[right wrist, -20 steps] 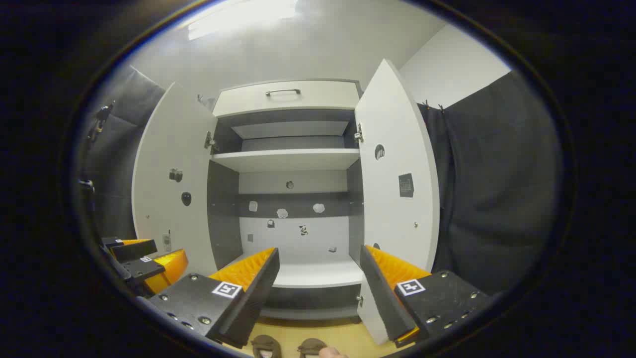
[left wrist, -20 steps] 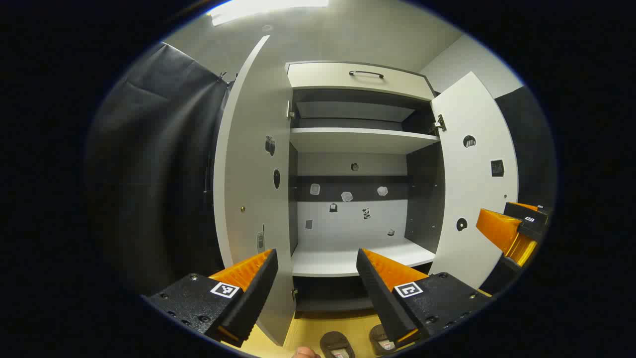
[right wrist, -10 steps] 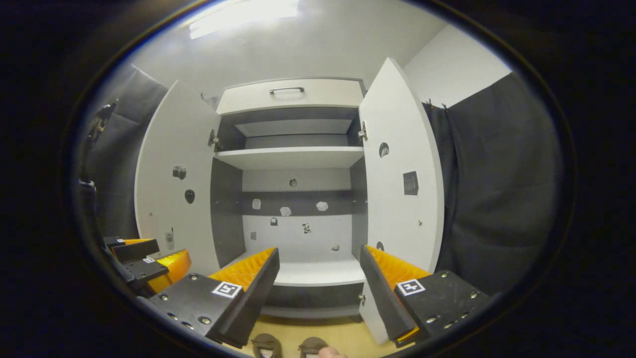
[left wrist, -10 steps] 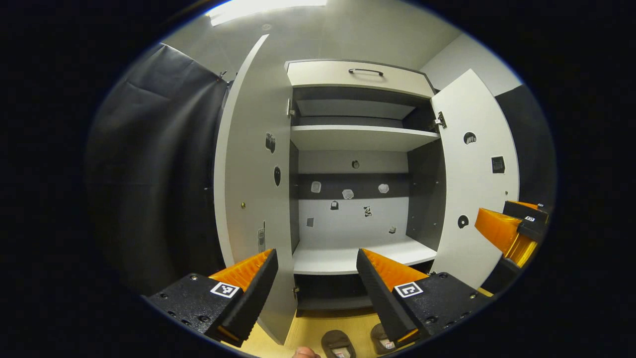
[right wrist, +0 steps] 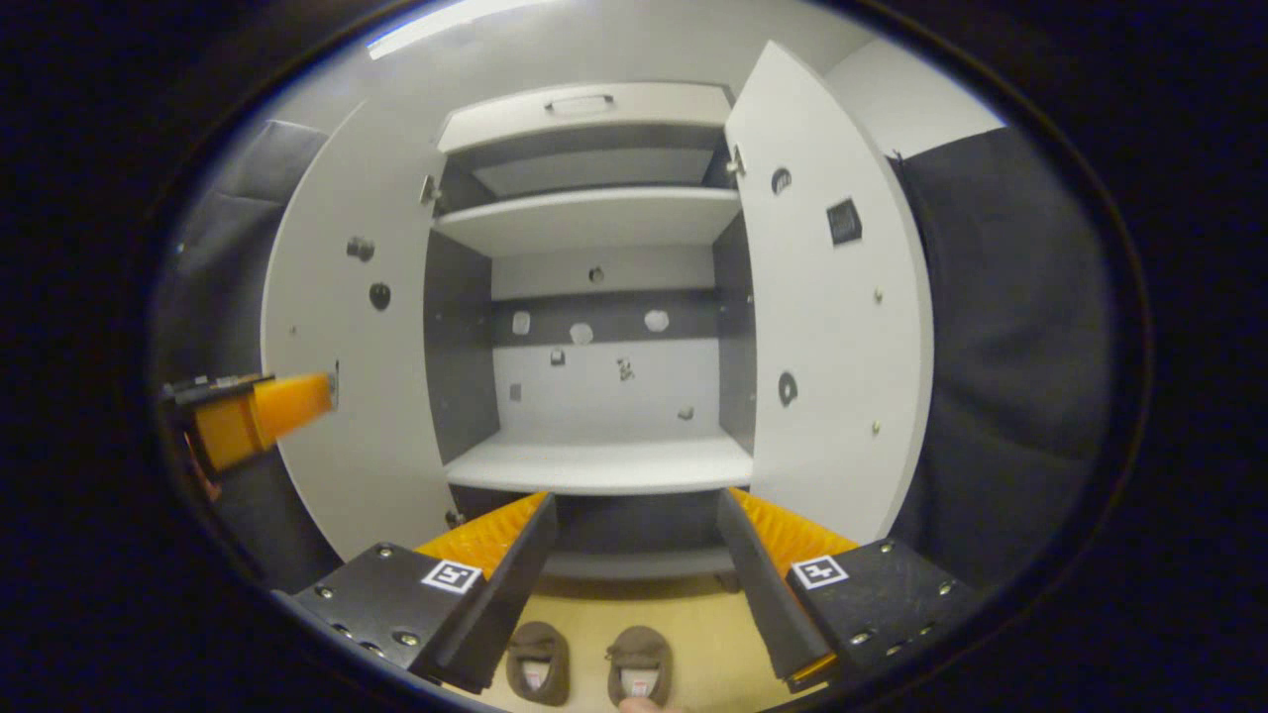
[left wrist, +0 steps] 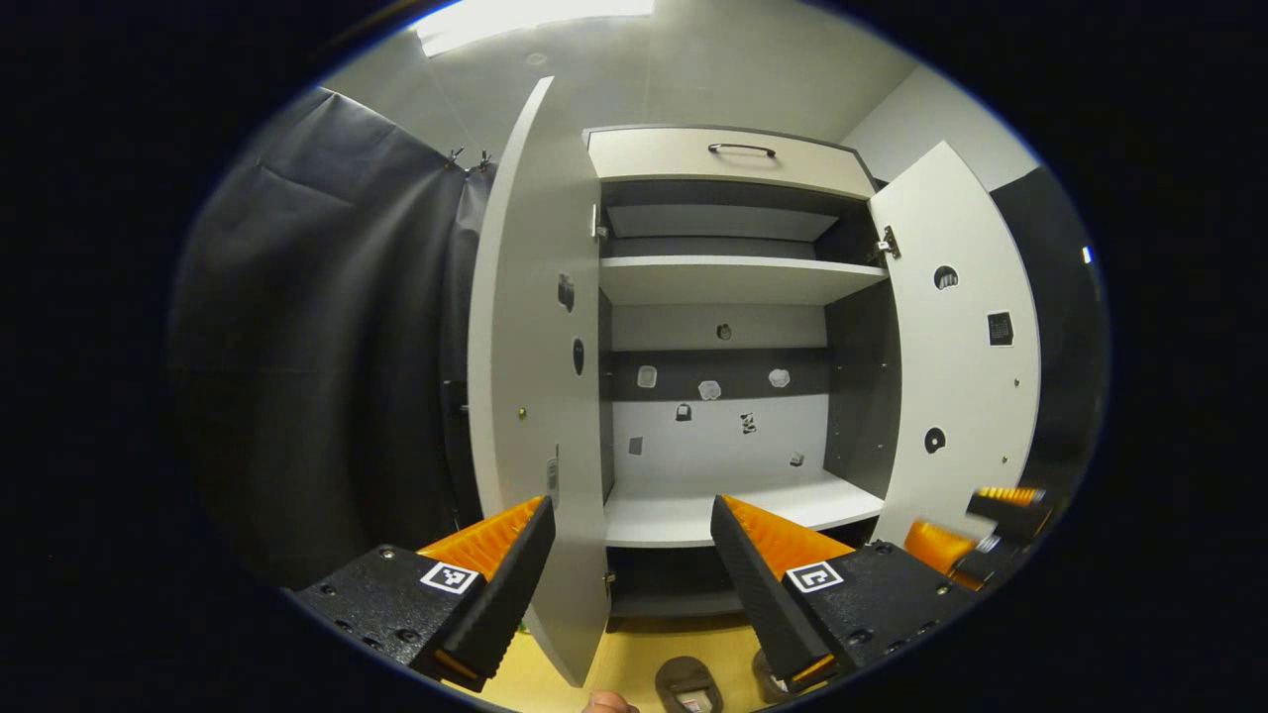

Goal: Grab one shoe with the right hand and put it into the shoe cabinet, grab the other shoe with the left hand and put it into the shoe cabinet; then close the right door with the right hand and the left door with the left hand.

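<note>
Shoes [right wrist: 584, 665] side by side between right tongs [right wrist: 634, 574] (agape).

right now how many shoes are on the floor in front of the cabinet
2. In the right gripper view, the left shoe and right shoe sit side by side on the floor, just before the open cabinet. Neither is inside yet.

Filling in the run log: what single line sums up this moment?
stage: pre-grasp | shoes: on floor before cabinet | both doors: open | right claw: open, above shoes | left claw: open, empty
</note>
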`<state>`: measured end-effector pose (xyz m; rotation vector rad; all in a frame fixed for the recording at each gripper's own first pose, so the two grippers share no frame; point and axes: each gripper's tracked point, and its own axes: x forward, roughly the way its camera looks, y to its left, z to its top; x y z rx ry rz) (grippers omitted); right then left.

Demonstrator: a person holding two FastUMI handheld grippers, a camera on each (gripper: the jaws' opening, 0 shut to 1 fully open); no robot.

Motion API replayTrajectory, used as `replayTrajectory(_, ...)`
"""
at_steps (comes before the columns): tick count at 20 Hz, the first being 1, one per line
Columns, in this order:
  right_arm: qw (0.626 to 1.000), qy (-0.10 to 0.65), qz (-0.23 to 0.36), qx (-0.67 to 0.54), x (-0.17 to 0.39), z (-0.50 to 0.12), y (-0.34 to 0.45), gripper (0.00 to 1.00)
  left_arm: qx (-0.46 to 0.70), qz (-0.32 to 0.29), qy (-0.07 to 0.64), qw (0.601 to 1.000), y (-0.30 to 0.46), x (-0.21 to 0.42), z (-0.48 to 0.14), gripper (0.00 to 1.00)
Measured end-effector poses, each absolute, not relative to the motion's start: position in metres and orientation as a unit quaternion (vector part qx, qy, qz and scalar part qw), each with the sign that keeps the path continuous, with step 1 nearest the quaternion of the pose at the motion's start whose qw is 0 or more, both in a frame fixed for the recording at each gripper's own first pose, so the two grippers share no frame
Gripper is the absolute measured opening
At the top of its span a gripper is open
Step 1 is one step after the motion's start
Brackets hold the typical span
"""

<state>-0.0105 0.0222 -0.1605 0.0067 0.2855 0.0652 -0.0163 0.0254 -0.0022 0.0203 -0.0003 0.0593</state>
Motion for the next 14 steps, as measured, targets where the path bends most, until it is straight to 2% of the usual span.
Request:
replayTrajectory(5, 0.957, 0.283, 0.056, 0.022, -0.05, -0.308, 0.042, 0.98, 0.019, 0.053, 0.011, 0.998, 0.046, -0.028, -0.011, 0.97)
replayTrajectory(6, 0.949, 0.309, 0.059, 0.021, -0.058, -0.333, 0.044, 0.94, 0.022, 0.058, 0.014, 0.998, 0.051, -0.031, -0.012, 0.97)
replayTrajectory(7, 0.941, 0.331, 0.064, 0.022, -0.065, -0.354, 0.048, 0.94, 0.025, 0.063, 0.016, 0.998, 0.055, -0.034, -0.015, 0.97)
replayTrajectory(9, 0.927, 0.368, 0.068, 0.028, -0.072, -0.392, 0.053, 0.83, 0.029, 0.073, 0.021, 0.997, 0.063, -0.04, -0.019, 0.97)
replayTrajectory(10, 0.92, 0.385, 0.067, 0.031, -0.075, -0.408, 0.054, 0.81, 0.032, 0.077, 0.023, 0.996, 0.068, -0.043, -0.021, 0.95)
replayTrajectory(14, 0.902, 0.426, 0.059, 0.029, -0.07, -0.46, 0.054, 0.81, 0.04, 0.094, 0.031, 0.994, 0.083, -0.054, -0.029, 0.97)
